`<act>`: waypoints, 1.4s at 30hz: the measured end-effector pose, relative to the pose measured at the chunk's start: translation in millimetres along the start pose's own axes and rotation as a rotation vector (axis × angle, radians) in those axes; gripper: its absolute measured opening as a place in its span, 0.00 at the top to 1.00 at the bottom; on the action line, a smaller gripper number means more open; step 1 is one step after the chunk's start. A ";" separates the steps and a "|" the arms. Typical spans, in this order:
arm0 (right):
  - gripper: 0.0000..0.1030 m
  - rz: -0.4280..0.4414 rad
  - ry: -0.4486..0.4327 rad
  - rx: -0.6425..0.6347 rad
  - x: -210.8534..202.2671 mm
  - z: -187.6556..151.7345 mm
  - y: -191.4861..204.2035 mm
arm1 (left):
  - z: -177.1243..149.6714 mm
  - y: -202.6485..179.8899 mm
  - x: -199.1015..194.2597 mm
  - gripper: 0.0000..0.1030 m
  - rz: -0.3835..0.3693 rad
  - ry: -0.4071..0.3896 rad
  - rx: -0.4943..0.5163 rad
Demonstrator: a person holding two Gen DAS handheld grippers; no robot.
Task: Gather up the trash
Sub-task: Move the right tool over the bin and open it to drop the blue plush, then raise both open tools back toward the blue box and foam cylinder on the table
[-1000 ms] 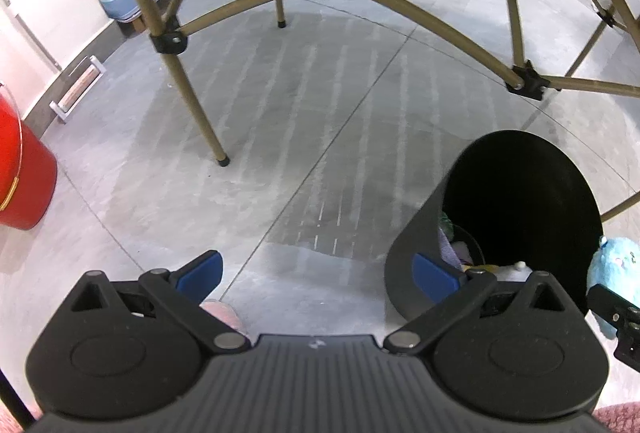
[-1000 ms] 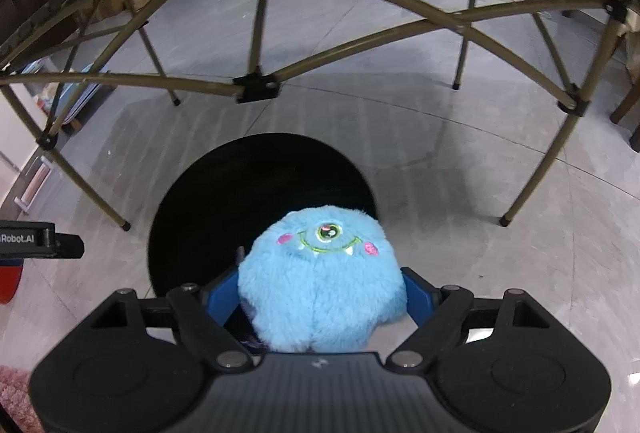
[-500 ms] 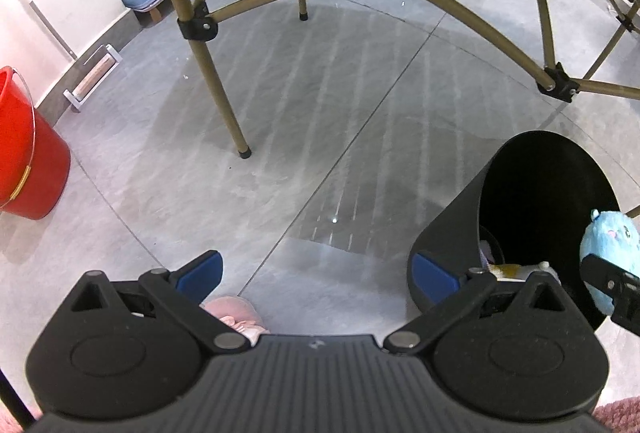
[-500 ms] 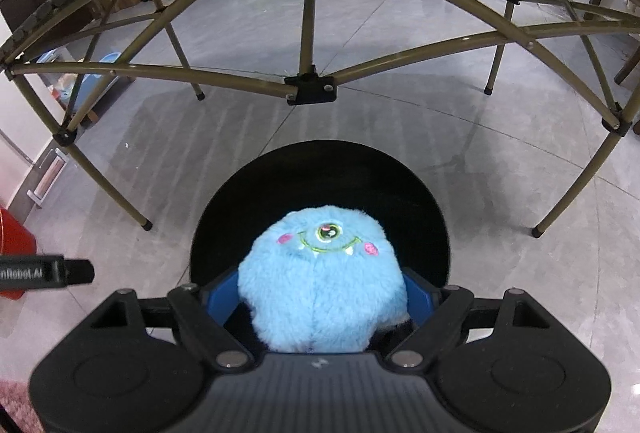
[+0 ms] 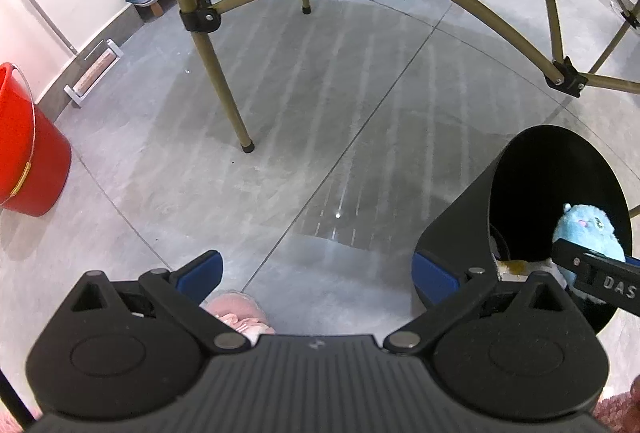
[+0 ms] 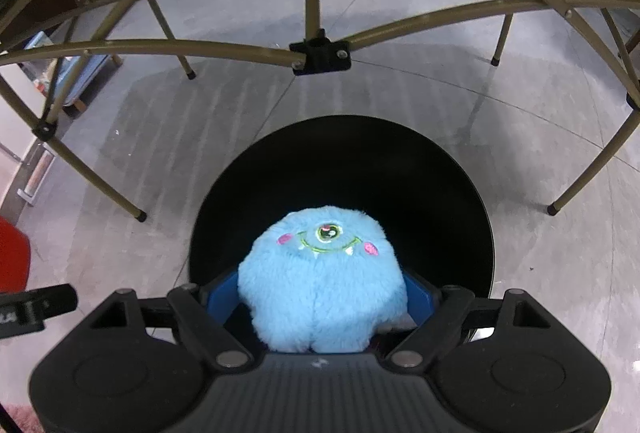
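**Blue plush toy now held over the mouth of the black bin**

Since a second ago, the right gripper (image 6: 322, 293) has carried the blue plush monster (image 6: 320, 281) forward and down, so that the black bin (image 6: 472, 193), which then sat a little off to one side, is now centred behind the toy and looms larger. The left gripper (image 5: 316, 269) has shifted only slightly.

The right gripper's blue pads press into the toy's fluffy sides, gripping it firmly. It is a round, one-eyed soft toy with no real long axis, its face turned away from the person. In the right wrist view it hangs directly over the near half of the bin's round opening, above the rim rather than down inside. Some pale scraps already lie at the bottom of the bin.

The left gripper hangs with jaws spread wide and nothing between them, above bare grey floor just left of the bin, its right pad against the bin's outer wall in the picture. Whether it touches I cannot tell. A pink slipper (image 5: 240, 313) peeks out beneath it.

Farther from the bin stand folding table legs (image 5: 216, 65) and, well off to the left, a red bucket (image 5: 28, 153).

Judging by this, the right hand alone is placed to let go, and the toy should fall straight in.
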State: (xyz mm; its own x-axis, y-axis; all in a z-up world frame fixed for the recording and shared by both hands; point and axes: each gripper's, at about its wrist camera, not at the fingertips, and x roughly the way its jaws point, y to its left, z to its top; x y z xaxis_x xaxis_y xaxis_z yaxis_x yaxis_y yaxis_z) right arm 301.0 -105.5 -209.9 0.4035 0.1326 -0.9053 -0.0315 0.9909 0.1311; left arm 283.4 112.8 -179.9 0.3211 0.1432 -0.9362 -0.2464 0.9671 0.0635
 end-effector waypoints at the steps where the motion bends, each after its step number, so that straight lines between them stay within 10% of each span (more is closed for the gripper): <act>1: 0.20 -0.007 0.003 0.002 2.1 -0.1 -0.5 | -0.1 -0.7 -0.2 0.00 -0.001 0.001 0.003; 9: 0.17 -0.012 0.003 -0.001 4.2 -1.6 0.3 | -1.3 -3.4 0.8 0.00 -0.003 0.004 0.009; 13: 0.01 -0.038 0.012 0.003 7.4 -1.6 -1.3 | -1.3 -3.2 1.3 0.00 -0.004 0.004 0.012; 42: 0.00 -0.056 -0.103 -0.039 -23.6 3.9 -0.4 | 1.1 -3.9 -35.2 0.00 -0.087 -0.123 0.003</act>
State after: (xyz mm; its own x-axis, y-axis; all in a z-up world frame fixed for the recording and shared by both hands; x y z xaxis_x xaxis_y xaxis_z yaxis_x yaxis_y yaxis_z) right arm 295.0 -109.0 -187.0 0.4976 0.0757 -0.8641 -0.0412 0.9971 0.0637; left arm 274.1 104.2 -146.8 0.4512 0.0831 -0.8886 -0.2096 0.9777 -0.0150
